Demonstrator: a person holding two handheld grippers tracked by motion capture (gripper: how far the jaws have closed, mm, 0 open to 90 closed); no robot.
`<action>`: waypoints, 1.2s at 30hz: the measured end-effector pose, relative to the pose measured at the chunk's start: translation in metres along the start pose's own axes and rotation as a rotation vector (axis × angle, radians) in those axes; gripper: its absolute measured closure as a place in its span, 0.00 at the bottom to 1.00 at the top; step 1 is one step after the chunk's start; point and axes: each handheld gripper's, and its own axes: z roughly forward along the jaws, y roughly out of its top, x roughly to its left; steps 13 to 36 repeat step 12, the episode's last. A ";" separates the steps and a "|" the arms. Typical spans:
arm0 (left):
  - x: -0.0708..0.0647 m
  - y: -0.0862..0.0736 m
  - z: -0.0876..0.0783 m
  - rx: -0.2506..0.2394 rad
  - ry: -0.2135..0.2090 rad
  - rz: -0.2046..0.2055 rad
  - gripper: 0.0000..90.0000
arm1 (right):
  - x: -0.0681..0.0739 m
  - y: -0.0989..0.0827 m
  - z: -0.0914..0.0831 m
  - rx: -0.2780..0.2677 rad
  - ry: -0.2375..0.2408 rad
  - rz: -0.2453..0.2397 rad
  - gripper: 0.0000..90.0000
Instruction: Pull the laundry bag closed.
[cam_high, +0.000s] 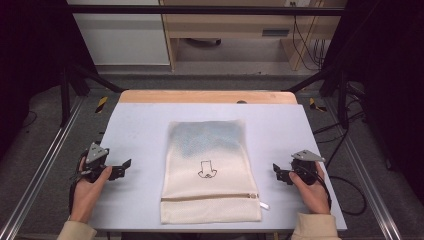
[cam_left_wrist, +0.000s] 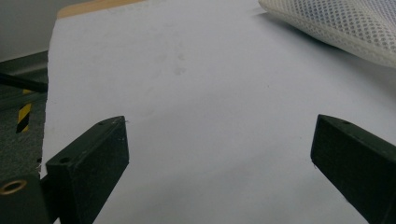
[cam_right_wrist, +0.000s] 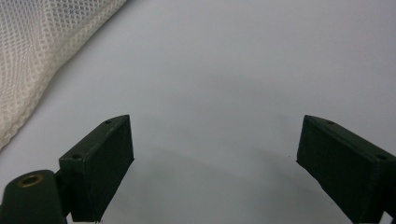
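Observation:
A cream mesh laundry bag (cam_high: 210, 167) lies flat in the middle of the table, with a small black drawing on it and something bluish inside its far half. Its zipper (cam_high: 210, 197) runs across near the front edge, the pull at the right. My left gripper (cam_high: 122, 169) rests on the table to the bag's left, open and empty. My right gripper (cam_high: 278, 172) sits to the bag's right, open and empty too. The bag's mesh edge (cam_left_wrist: 345, 28) shows at the upper right of the left gripper view, and the mesh (cam_right_wrist: 37, 51) at the upper left of the right gripper view.
The table (cam_high: 140, 120) is covered by a pale grey sheet, with a wooden strip (cam_high: 207, 96) along its far edge. Metal rails (cam_high: 45, 165) run along both sides, and cables (cam_high: 345, 195) trail on the floor at the right. A wooden cabinet (cam_high: 225, 25) stands beyond the table.

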 end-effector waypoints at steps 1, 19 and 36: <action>0.000 0.000 0.000 -0.004 0.004 0.001 0.05 | 0.001 0.000 0.000 -0.003 0.001 -0.003 0.12; 0.003 -0.005 0.006 -0.005 0.009 0.001 0.05 | 0.002 0.000 0.001 0.011 0.000 -0.014 0.12; 0.003 -0.005 0.006 -0.005 0.009 0.001 0.05 | 0.002 0.000 0.001 0.011 0.000 -0.014 0.12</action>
